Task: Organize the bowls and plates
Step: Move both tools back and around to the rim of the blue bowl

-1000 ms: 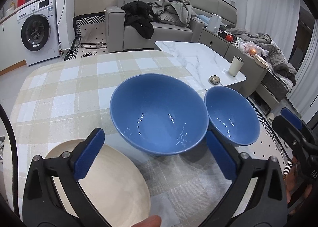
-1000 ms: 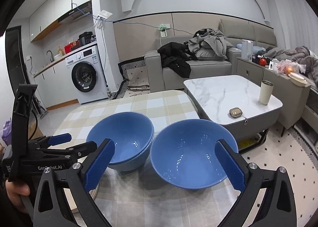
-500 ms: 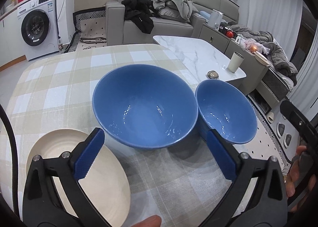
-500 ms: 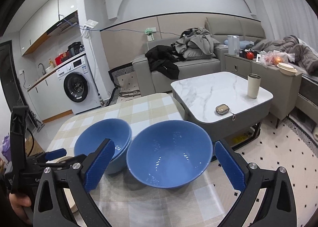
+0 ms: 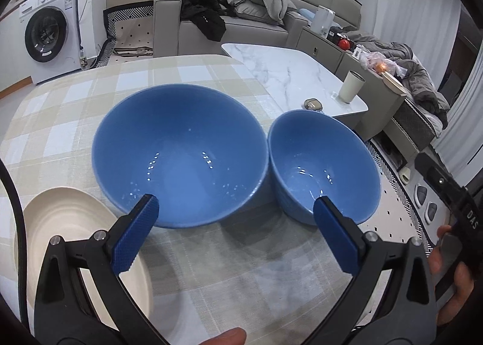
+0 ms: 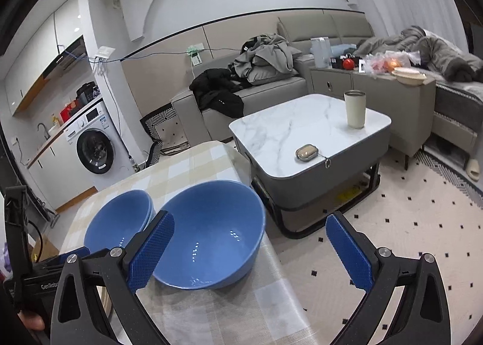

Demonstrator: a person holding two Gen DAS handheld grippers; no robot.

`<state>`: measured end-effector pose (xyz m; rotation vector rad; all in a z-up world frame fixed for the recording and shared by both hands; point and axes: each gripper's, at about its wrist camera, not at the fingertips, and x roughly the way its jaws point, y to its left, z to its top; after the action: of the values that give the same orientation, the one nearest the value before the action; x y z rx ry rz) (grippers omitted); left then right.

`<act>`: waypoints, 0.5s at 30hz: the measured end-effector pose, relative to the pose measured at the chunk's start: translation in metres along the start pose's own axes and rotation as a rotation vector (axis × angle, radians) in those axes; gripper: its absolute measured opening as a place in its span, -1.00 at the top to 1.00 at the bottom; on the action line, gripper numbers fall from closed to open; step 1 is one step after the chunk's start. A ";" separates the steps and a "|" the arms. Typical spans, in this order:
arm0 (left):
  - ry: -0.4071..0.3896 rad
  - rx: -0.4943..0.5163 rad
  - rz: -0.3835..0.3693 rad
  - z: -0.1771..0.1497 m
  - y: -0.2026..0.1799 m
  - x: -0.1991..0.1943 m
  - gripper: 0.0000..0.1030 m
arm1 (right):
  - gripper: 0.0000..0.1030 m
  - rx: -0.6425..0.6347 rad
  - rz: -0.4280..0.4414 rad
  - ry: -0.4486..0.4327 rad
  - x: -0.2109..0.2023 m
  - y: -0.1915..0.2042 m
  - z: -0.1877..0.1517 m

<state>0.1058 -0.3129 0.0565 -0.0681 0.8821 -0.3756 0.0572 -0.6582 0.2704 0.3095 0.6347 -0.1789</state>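
Two blue bowls stand side by side on the checked tablecloth (image 5: 75, 109). In the left wrist view the wider bowl (image 5: 181, 154) is centred and the smaller bowl (image 5: 323, 164) sits to its right, near the table's edge. A cream plate (image 5: 69, 230) lies at the lower left. My left gripper (image 5: 235, 209) is open just in front of the wide bowl, holding nothing. My right gripper (image 6: 250, 221) is open and empty, with its left fingertip over the rim of the edge-side bowl (image 6: 211, 233). The other bowl (image 6: 120, 221) lies further left.
The table's right edge (image 6: 271, 254) runs just beside the nearer bowl. Past it stands a marble coffee table (image 6: 302, 127) with a cup (image 6: 355, 109) and a small case (image 6: 308, 152). A sofa (image 6: 256, 88) with clothes and a washing machine (image 6: 96, 148) are behind.
My left gripper has come closer to the bowls, its fingertips now at the wide bowl's near rim. My right gripper has swung right, so both bowls sit further left in its view.
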 end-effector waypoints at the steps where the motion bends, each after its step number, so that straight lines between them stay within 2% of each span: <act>1: 0.003 0.003 -0.003 0.000 -0.003 0.002 -0.98 | -0.99 0.005 0.001 0.003 0.003 -0.002 -0.001; 8: 0.013 0.013 -0.025 0.000 -0.019 0.012 -0.96 | -0.99 0.056 -0.005 0.059 0.030 -0.020 -0.007; 13: 0.024 0.046 -0.020 0.003 -0.031 0.020 -0.76 | -0.86 0.067 -0.003 0.096 0.046 -0.023 -0.015; 15: 0.022 0.051 -0.028 0.003 -0.033 0.021 -0.74 | -0.81 0.071 0.000 0.110 0.053 -0.023 -0.017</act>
<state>0.1108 -0.3517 0.0499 -0.0292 0.8930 -0.4258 0.0835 -0.6780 0.2198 0.3901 0.7383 -0.1857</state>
